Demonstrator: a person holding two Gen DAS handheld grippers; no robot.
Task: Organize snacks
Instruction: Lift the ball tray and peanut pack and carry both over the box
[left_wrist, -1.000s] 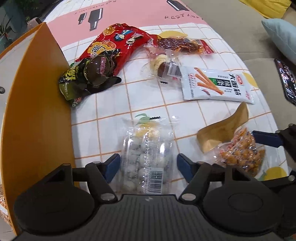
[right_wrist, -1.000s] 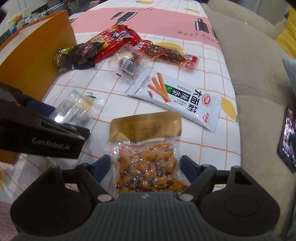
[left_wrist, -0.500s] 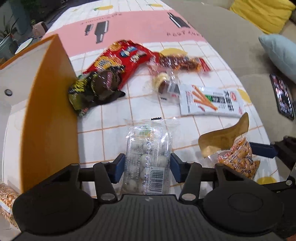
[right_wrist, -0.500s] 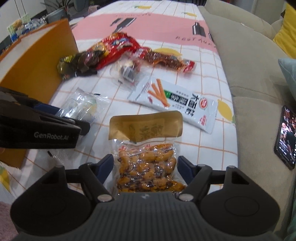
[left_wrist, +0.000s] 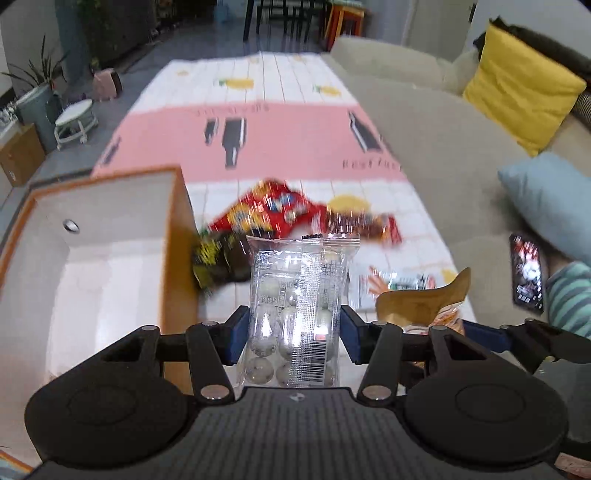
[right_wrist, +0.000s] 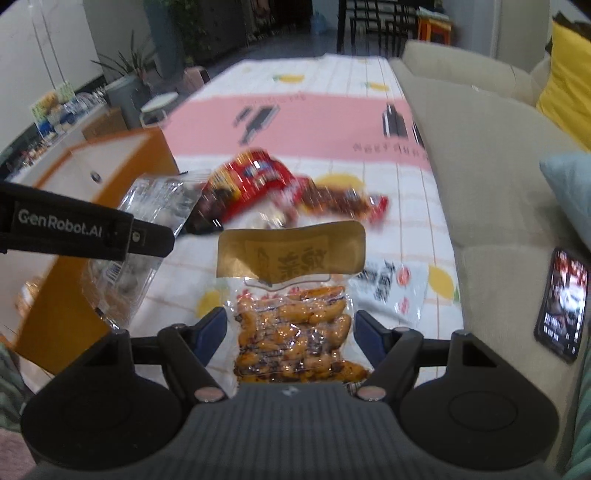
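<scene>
Pinching a clear packet of pale round sweets (left_wrist: 295, 314) between the blue pads, my left gripper (left_wrist: 293, 334) is closed on its sides and holds it upright, raised off the table. My right gripper (right_wrist: 290, 332) is likewise clamped on a vacuum pack of orange glazed snacks (right_wrist: 295, 332) with a gold header, held off the cloth.

At nine o'clock of the left gripper an orange-edged box (left_wrist: 173, 258) stands open, its white inside mostly bare; its near wall is just beside the left finger. Between box and packet lies a dark green-and-yellow wrapper (left_wrist: 214, 262) against the box wall. At twelve o'clock, blurred, lie a red snack bag (left_wrist: 273, 214) and a red-brown packet (left_wrist: 365, 225). A white pouch (right_wrist: 388, 284) lies at one o'clock of the right gripper.

These lie on a tablecloth (left_wrist: 280, 144) of white squares with a pink band. A beige sofa (left_wrist: 424, 147) runs along its three o'clock edge, with a yellow cushion (left_wrist: 517, 92), a blue cushion (left_wrist: 546, 199) and a phone (left_wrist: 526, 273).

Only the right view shows the left gripper from the side, and snacks already in the box's near corner (right_wrist: 27, 299). Only the left view shows the box's floor.
</scene>
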